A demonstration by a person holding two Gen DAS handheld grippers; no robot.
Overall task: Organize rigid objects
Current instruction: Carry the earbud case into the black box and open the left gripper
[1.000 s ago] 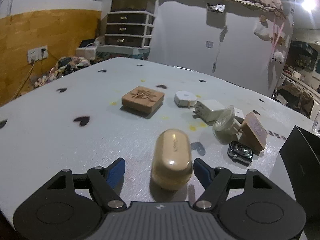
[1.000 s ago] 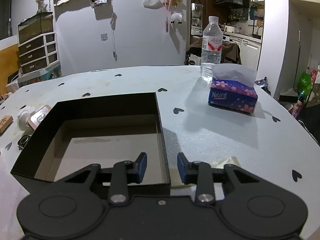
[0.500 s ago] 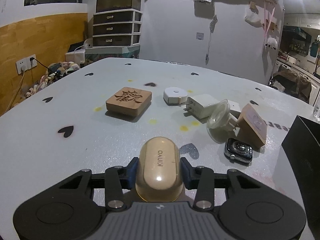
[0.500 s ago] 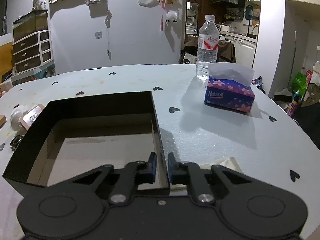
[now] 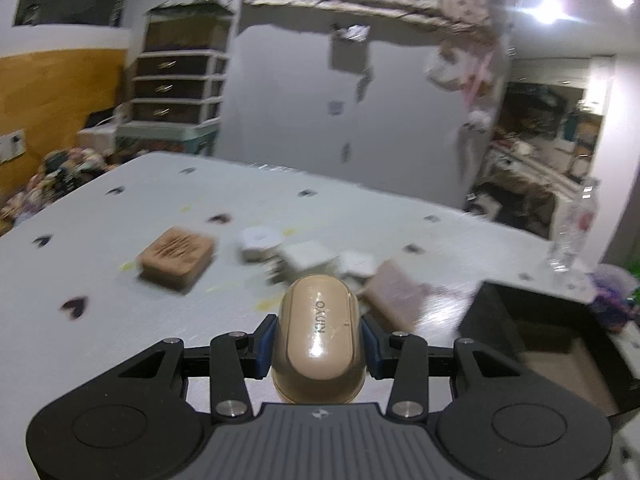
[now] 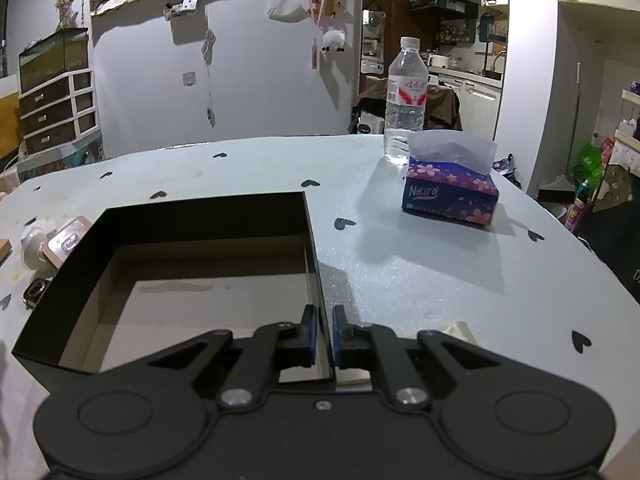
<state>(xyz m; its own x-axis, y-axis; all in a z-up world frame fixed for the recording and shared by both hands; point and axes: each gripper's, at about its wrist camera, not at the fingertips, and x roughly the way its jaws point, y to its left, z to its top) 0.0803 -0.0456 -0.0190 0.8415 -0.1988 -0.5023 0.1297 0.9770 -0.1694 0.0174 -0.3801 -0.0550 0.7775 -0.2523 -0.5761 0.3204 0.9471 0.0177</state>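
My left gripper (image 5: 318, 340) is shut on a beige oval earbud case (image 5: 319, 336) and holds it above the table. Beyond it lie a carved wooden block (image 5: 176, 258), a white round disc (image 5: 258, 242), a white charger (image 5: 310, 260) and a tan box (image 5: 394, 294), all blurred. The open black box (image 5: 532, 312) is at the right. In the right wrist view my right gripper (image 6: 325, 334) is shut on the right wall of the black box (image 6: 312, 236), which looks empty inside.
A water bottle (image 6: 405, 100) and a purple tissue box (image 6: 450, 194) stand at the far right of the table. A tan box (image 6: 66, 240), a clear cup (image 6: 34, 240) and a smartwatch (image 6: 36, 292) lie left of the black box.
My left gripper closed on the earbud case, lifted it and swung toward the right. My right gripper closed onto the box's right wall.
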